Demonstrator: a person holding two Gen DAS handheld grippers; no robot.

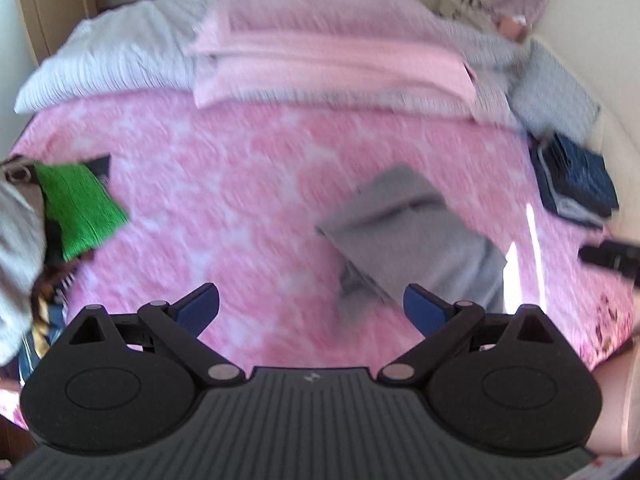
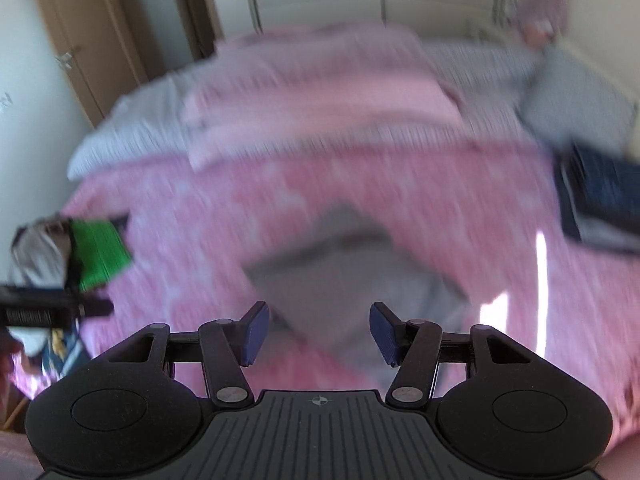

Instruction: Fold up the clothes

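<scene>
A folded grey garment [image 1: 404,236] lies on the pink bedspread [image 1: 240,200], right of centre in the left wrist view and dead ahead in the right wrist view [image 2: 352,280]. My left gripper [image 1: 311,310] hovers open above the spread, just left of the grey garment, nothing between its blue pads. My right gripper [image 2: 319,334] is open too, held over the near edge of the grey garment without gripping it. Both views are motion-blurred. The right gripper's body [image 1: 612,258] shows at the right edge of the left view; the left gripper's body [image 2: 44,308] shows at the left of the right view.
A heap of unfolded clothes with a green piece [image 1: 80,208] sits at the bed's left edge. A stack of dark blue folded clothes [image 1: 576,184] lies at the right edge. Pink folded blankets [image 1: 328,56] and grey pillows [image 1: 112,52] fill the head of the bed.
</scene>
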